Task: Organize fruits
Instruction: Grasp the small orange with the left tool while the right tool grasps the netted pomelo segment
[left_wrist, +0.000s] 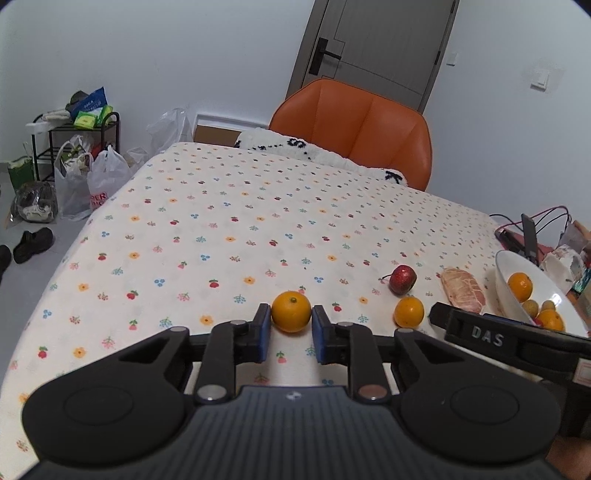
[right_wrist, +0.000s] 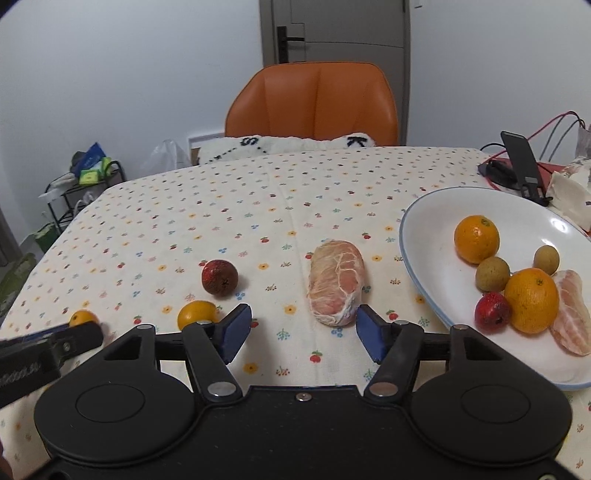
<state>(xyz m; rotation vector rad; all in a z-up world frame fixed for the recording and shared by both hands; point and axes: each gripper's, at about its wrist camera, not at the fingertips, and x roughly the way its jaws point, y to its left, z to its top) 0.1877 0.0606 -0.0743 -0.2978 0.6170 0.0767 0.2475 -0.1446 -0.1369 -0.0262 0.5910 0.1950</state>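
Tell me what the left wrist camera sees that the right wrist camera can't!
Only the left wrist view shows the shoes on the floor and the left gripper with its jaws around an orange. Only the right wrist view shows the peeled citrus segment in the white bowl. Both show the orange chair, the red fruit and the netted fruit.

Even, soft indoor light, fairly bright; shadows faint, just under fruit. Small glare on white bowl (right_wrist: 424, 236) rim at 2 o'clock. Strong fisheye bend w/ dark vignette at corners, 10 & 2 o'clock. Focus sharp overall.
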